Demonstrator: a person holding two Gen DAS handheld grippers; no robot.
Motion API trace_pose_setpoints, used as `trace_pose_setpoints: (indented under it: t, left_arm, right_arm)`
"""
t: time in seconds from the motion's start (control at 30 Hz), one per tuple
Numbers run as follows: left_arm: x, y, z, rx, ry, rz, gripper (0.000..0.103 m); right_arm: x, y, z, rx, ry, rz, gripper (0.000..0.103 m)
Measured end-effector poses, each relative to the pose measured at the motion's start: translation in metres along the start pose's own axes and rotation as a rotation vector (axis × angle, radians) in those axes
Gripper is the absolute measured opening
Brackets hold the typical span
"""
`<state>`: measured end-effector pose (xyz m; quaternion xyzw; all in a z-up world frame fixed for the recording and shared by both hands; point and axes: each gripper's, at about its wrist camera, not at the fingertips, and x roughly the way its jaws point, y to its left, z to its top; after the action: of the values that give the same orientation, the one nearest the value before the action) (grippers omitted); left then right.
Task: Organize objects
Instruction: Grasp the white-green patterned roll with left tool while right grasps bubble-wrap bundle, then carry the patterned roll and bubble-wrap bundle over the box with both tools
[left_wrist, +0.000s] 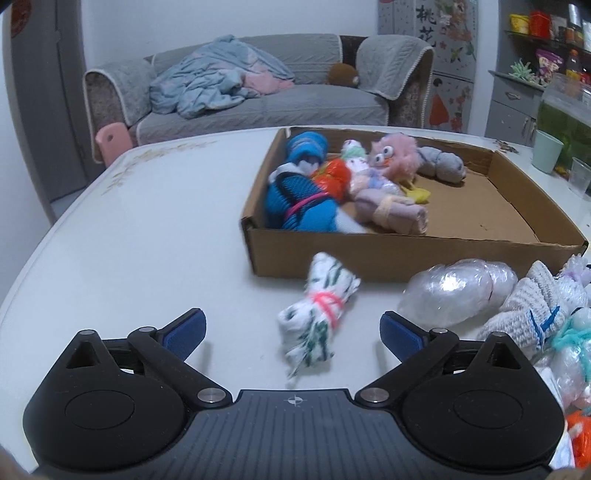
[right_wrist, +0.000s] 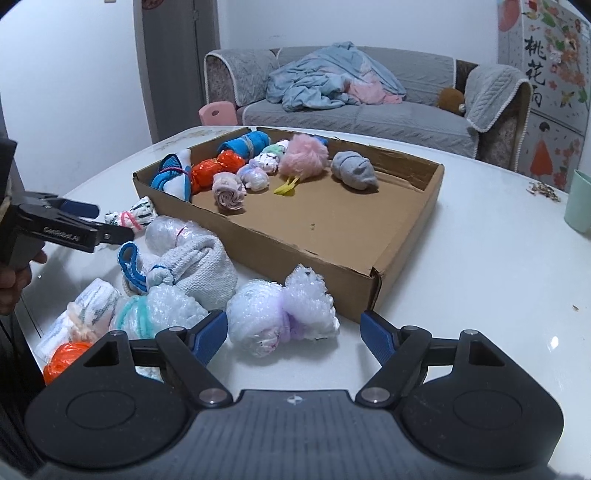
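1. The left gripper (left_wrist: 293, 334) sits nearest the lens, its blue-padded fingers (left_wrist: 184, 330) spread wide apart and holding nothing.
2. Between those fingers, on the white table (left_wrist: 147, 229), lies a white-and-green cloth bundle (left_wrist: 319, 314) tied with a pink band, touching neither pad.
3. The right gripper (right_wrist: 293, 338) is likewise spread open and empty, with a bubble-wrap bundle tied in purple (right_wrist: 282, 317) lying between its fingers.
4. Left of that bundle, more wrapped rolls are heaped together, among them a grey knitted bundle (right_wrist: 195, 269) with blue cord.
5. Just behind both bundles stands the shallow cardboard box (right_wrist: 332, 258).
6. Along the box's far left side lie a blue roll (left_wrist: 295, 199), an orange bundle (left_wrist: 332, 177), a pink fluffy toy (left_wrist: 393, 153) and a grey roll (left_wrist: 441, 164).
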<state>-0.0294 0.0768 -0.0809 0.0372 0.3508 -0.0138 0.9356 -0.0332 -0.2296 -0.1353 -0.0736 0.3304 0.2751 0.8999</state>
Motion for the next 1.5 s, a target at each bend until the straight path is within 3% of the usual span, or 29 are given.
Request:
trace_pose_setpoints:
  t: [0.23, 0.4, 0.6, 0.67, 0.77, 1.07, 1.5]
  left_arm:
    - [0.011, 0.002, 0.001, 0.017, -0.003, -0.024, 0.099]
    - [0.014, 0.011, -0.002, -0.003, -0.009, -0.08, 0.088]
    - [0.012, 0.012, 0.0, 0.011, -0.021, -0.1, 0.063]
    - [0.01, 0.013, 0.001, 0.007, -0.025, -0.104, 0.046]
    - [0.009, 0.017, 0.001, -0.013, -0.022, -0.113, 0.032]
    - [-0.012, 0.024, 0.006, -0.016, -0.053, -0.102, 0.032]
    - [-0.043, 0.013, 0.044, 0.09, -0.146, -0.116, 0.032]
  right_arm:
    - [0.003, 0.002, 0.0, -0.024, -0.013, 0.013, 0.073]
    - [0.004, 0.002, -0.001, -0.032, -0.02, 0.04, 0.065]
    - [0.003, 0.001, -0.003, -0.015, -0.021, 0.075, 0.058]
    - [0.002, 0.0, -0.003, -0.001, -0.026, 0.081, 0.057]
    - [0.001, -0.002, -0.004, 0.012, -0.028, 0.086, 0.056]
    - [-0.024, -0.013, 0.0, 0.036, -0.075, 0.075, 0.055]
    - [-0.049, -0.033, 0.038, 0.012, -0.173, 0.016, 0.056]
